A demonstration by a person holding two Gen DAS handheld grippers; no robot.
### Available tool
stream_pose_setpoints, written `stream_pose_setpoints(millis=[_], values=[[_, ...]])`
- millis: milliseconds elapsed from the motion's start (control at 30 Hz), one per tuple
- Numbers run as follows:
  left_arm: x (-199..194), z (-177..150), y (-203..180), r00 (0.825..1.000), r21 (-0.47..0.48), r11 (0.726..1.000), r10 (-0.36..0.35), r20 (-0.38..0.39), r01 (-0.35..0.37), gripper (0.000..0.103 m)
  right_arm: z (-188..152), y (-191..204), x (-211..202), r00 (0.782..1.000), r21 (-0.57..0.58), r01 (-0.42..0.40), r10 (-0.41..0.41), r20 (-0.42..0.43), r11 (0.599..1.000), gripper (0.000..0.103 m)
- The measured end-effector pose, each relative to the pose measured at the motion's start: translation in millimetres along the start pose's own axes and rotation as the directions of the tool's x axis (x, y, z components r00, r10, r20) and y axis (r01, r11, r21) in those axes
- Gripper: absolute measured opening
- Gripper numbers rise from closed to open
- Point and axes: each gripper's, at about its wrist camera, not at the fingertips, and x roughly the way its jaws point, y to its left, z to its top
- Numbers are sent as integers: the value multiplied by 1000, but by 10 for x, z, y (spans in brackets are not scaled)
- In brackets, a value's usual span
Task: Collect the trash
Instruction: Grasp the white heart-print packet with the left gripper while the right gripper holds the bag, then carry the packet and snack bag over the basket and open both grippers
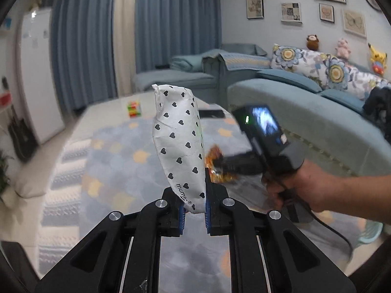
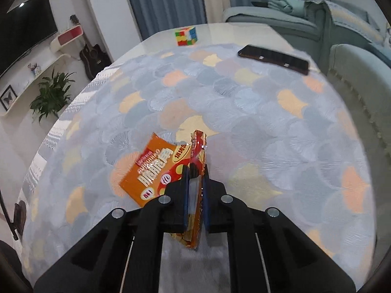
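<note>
Left gripper (image 1: 194, 216) clamped on the lower end of a white paper packet printed with black hearts (image 1: 179, 144), which stands upright above the table. Right gripper (image 2: 196, 196), its blue pads pressed on an orange snack wrapper (image 2: 151, 173), holds the wrapper edge-on, the printed face hanging to the left just above the scale-patterned tablecloth (image 2: 244, 112). In the left wrist view, the right hand (image 1: 300, 185) grasps the handle. Farther back on the table lie a puzzle cube (image 2: 186, 36) and a black remote (image 2: 273, 58).

L gripper (image 1: 194, 216), R gripper (image 2: 196, 202): jaws apparently clamped.
</note>
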Motion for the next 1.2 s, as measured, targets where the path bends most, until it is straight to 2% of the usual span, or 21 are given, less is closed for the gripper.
stream_pose_setpoints(millis=[33,100,233,333,500,633,700,800,900,967,1000,1033,1100,1167,1200], values=[[26,-27,54,999,-43,999,-33,-25,32,10,22,-4,-108,1000,3,8,-8,10,1000,7],[57,-62,121,998,-61,998,-29,-51,26,10,35,-15,-347,999,9,24,-24,42,1000,7],[-11,-47,297,998,-131,991,-47,-45,40,10,-83,-54,-871,995,25,46,-48,88,999,7],[-106,-29,322,999,-125,992,-30,-15,28,10,-235,-50,-1302,990,30,62,-65,122,998,7],[-183,46,290,999,-135,990,-48,2,48,10,-507,-51,-2174,972,80,66,-82,219,995,7],[-274,89,171,996,-113,990,-86,25,89,10,-909,-161,-2945,926,168,94,-148,346,981,7],[-352,95,33,992,-68,991,-110,57,114,10,-1274,-237,-3343,883,217,155,-233,408,964,7],[-438,86,-262,982,15,985,-172,81,171,10,-1770,-409,-3775,833,329,179,-321,452,927,7],[-471,52,-580,959,60,960,-278,61,274,10,-2348,-584,-4184,760,470,217,-450,468,856,7],[-495,31,-814,932,88,931,-358,46,353,10,-2666,-664,-4372,716,539,244,-525,461,806,7],[-516,16,-975,913,108,910,-407,38,401,10,-2825,-702,-4444,694,572,267,-566,444,776,7],[-535,-1,-1151,888,121,883,-459,27,453,10,-2952,-747,-4491,683,598,279,-593,426,751,7],[-550,-45,-1476,848,150,838,-530,-4,525,10,-3070,-843,-4495,679,618,300,-618,396,726,7],[-546,-120,-1927,814,210,790,-577,-64,576,10,-3099,-919,-4444,672,620,344,-646,362,705,7],[-527,-156,-2173,802,240,768,-590,-94,594,10,-3135,-985,-4412,676,631,349,-652,344,693,7]])
